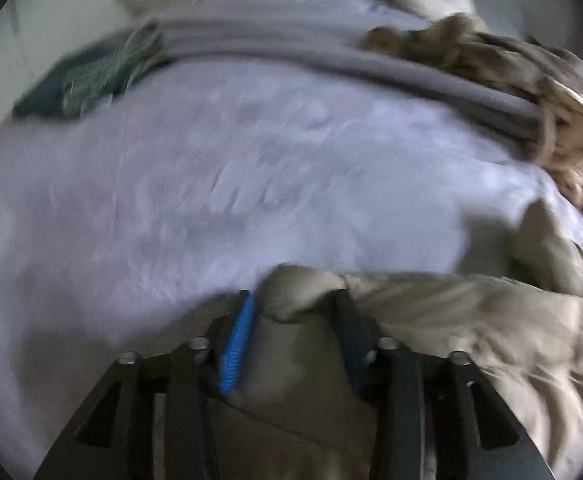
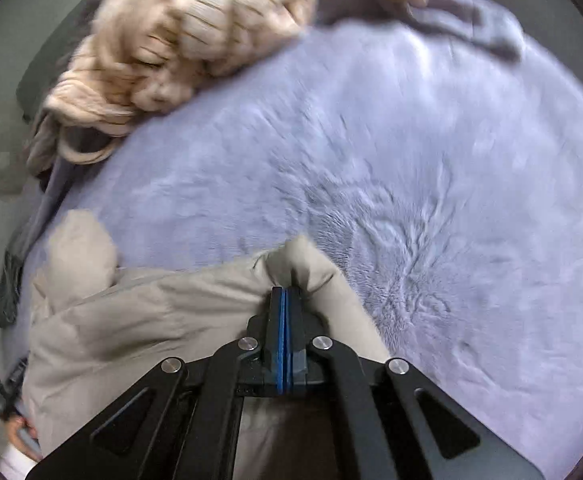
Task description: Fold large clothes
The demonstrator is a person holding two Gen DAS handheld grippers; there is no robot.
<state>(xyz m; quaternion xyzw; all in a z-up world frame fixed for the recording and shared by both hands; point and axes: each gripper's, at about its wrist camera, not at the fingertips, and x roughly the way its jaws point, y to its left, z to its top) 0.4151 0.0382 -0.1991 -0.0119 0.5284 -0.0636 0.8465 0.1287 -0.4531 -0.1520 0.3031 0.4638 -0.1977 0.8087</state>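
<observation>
A beige padded coat (image 1: 471, 320) lies across the near edge of a lilac fleece blanket (image 1: 231, 180). In the left wrist view my left gripper (image 1: 293, 304) has its jaws apart around a thick fold of the coat, which fills the gap between the blue pad and the black finger. In the right wrist view my right gripper (image 2: 286, 300) is shut tight on a puffed edge of the same coat (image 2: 151, 312), held just over the blanket (image 2: 411, 160).
A chunky cream knit (image 2: 179, 40) is heaped at the back of the blanket, also in the left wrist view (image 1: 531, 100). A folded grey cloth (image 1: 291, 52) and a dark garment (image 1: 91, 76) lie further back. A hand (image 2: 19, 432) shows at the lower left.
</observation>
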